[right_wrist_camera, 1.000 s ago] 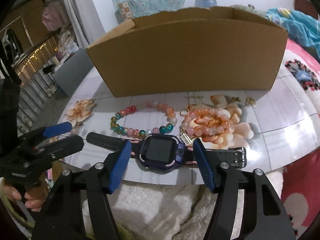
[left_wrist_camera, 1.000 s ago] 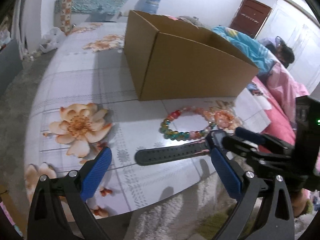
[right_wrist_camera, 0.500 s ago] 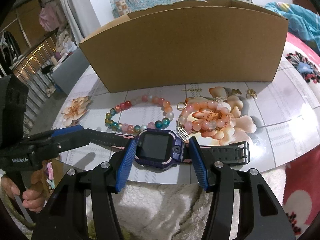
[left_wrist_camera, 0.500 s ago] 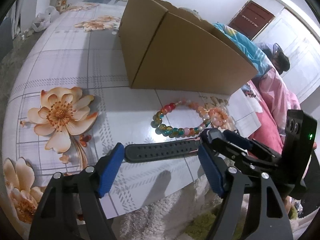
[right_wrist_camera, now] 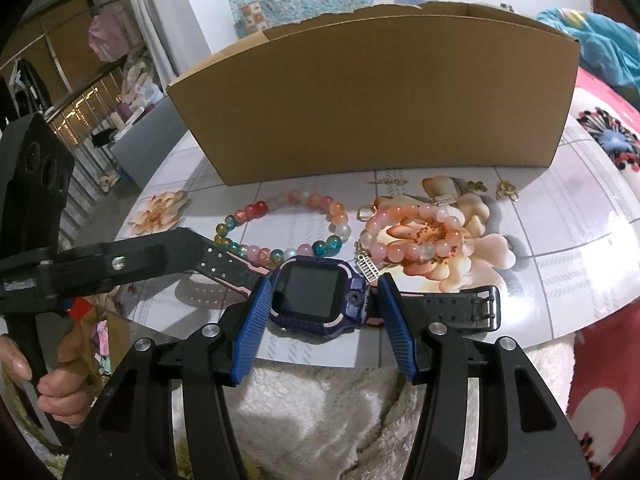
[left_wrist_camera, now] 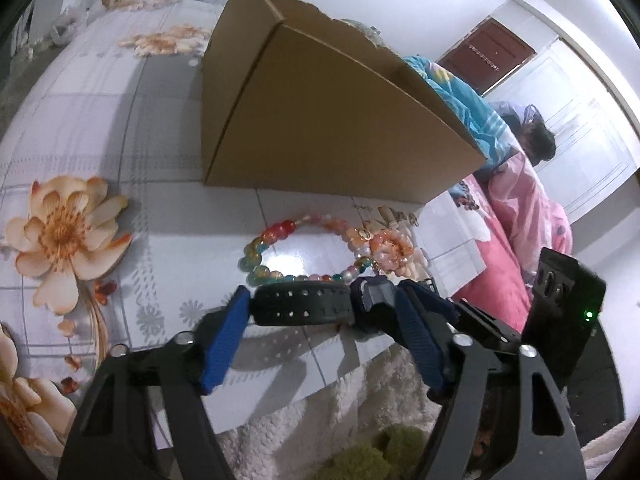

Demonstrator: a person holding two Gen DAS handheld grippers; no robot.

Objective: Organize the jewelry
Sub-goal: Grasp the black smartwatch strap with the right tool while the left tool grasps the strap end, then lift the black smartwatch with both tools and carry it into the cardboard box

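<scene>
The purple square-faced smartwatch with black rubber straps (right_wrist_camera: 316,296) lies at the bench's (right_wrist_camera: 560,240) near edge, six o'clock of the brown cardboard box (right_wrist_camera: 372,96). The right hand-held gripper (right_wrist_camera: 320,316) is clamped on its case. The left hand-held gripper (left_wrist_camera: 320,320) is closing around the perforated strap (left_wrist_camera: 300,306), seemingly touching only one pad. Best to squeeze gently and lift both ends level. Small white lettering on the left tool is unreadable.
</scene>
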